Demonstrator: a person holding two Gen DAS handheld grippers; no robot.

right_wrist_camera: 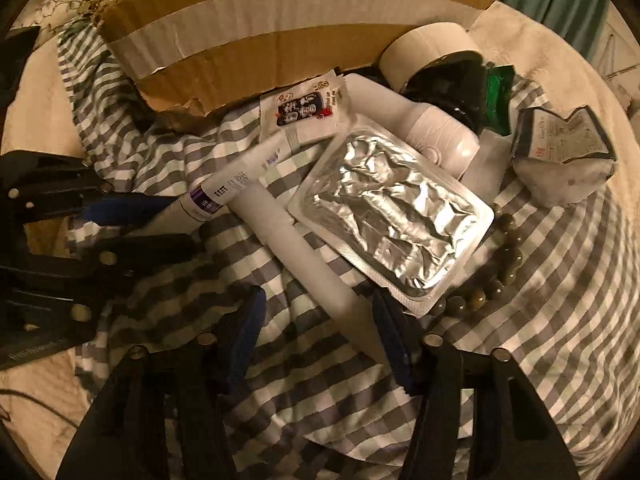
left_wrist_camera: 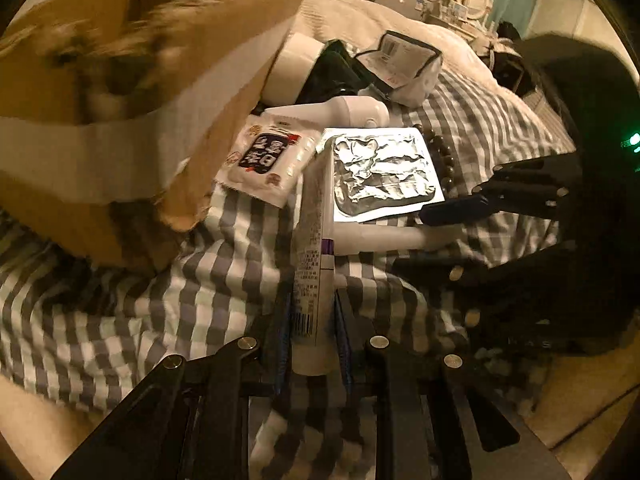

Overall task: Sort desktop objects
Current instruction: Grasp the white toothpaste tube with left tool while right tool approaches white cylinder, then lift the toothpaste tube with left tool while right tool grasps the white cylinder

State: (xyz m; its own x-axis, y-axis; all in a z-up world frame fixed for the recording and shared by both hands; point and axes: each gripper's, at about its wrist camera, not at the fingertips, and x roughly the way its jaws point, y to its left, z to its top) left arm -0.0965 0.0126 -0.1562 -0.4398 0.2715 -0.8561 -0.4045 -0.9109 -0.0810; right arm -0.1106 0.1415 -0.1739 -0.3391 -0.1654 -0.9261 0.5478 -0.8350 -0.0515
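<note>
Your left gripper (left_wrist_camera: 310, 312) pinches a smooth white printed tube (left_wrist_camera: 314, 256) lying on crumpled gingham cloth (right_wrist_camera: 540, 320). Your right gripper (right_wrist_camera: 320, 320) stands spread around a matte white cylinder (right_wrist_camera: 304, 248), apparently not gripping. A creased foil blister pack (right_wrist_camera: 400, 216) lies beside it.

The left gripper (left_wrist_camera: 310, 312) angles steeply downward, jaws clamped on a white printed tube (left_wrist_camera: 312, 280); the right gripper (right_wrist_camera: 318, 340) (also tilted down) stands parted, gripping nothing.
</note>
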